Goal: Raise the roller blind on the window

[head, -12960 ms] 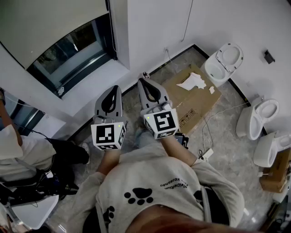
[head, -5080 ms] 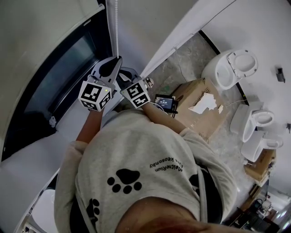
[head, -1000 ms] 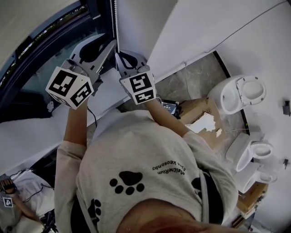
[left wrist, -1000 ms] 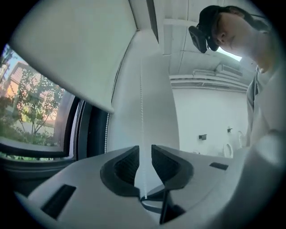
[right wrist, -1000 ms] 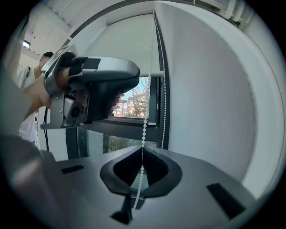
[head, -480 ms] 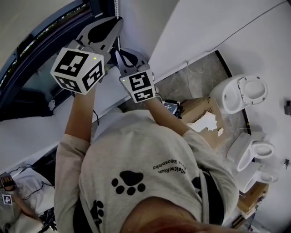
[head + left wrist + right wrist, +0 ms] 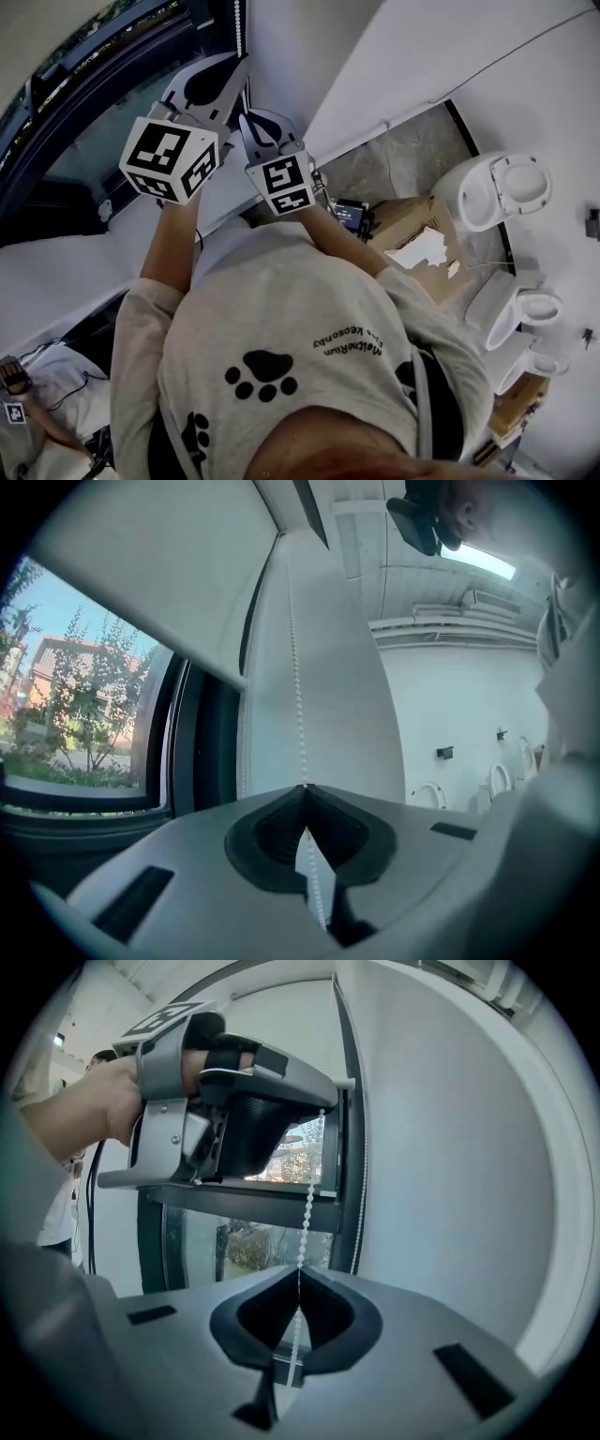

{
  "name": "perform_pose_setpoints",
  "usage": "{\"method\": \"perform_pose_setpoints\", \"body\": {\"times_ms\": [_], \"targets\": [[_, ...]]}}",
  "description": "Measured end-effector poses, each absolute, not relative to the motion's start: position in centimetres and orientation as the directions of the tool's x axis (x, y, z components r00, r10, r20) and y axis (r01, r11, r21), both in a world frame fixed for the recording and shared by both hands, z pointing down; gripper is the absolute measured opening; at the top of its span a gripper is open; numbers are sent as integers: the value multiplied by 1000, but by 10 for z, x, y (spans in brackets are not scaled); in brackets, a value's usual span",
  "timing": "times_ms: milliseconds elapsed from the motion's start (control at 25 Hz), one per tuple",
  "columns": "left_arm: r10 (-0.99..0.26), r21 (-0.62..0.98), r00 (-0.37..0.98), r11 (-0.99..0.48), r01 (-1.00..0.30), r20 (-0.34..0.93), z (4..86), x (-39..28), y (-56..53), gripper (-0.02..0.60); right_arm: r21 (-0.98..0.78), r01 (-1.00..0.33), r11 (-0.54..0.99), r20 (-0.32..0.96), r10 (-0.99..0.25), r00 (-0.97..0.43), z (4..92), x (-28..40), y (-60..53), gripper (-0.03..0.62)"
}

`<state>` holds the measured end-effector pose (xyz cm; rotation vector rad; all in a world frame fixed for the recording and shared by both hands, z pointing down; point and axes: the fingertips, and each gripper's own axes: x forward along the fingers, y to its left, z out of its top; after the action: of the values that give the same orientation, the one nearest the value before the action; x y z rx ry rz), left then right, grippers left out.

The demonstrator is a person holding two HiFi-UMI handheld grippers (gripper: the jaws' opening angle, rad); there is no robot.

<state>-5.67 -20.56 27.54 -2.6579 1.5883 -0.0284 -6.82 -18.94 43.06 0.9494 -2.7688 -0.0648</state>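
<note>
While the bead chain (image 7: 299,714) hangs vertically, left gripper (image 7: 303,787) and right gripper (image 7: 299,1272) jaws pinch it.

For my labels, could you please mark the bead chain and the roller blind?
bead chain (image 7: 298,696), left gripper view, midway along its visible strand.
roller blind (image 7: 169,564), left gripper view, middle of its fabric.

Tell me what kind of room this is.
Probably a bathroom under fit-out, or a sanitaryware storeroom: several white toilets stand along the wall, a cardboard box lies on the floor, and the window has a roller blind.
</note>
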Motion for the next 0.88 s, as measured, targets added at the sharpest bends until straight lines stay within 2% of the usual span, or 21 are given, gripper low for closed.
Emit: {"method": "perform_pose_setpoints", "body": {"times_ms": [880], "targets": [[-850, 66, 506, -502, -863, 147, 426, -51, -191, 9, 51, -621, 782, 463, -570, -679, 579, -52, -178, 9]]}}
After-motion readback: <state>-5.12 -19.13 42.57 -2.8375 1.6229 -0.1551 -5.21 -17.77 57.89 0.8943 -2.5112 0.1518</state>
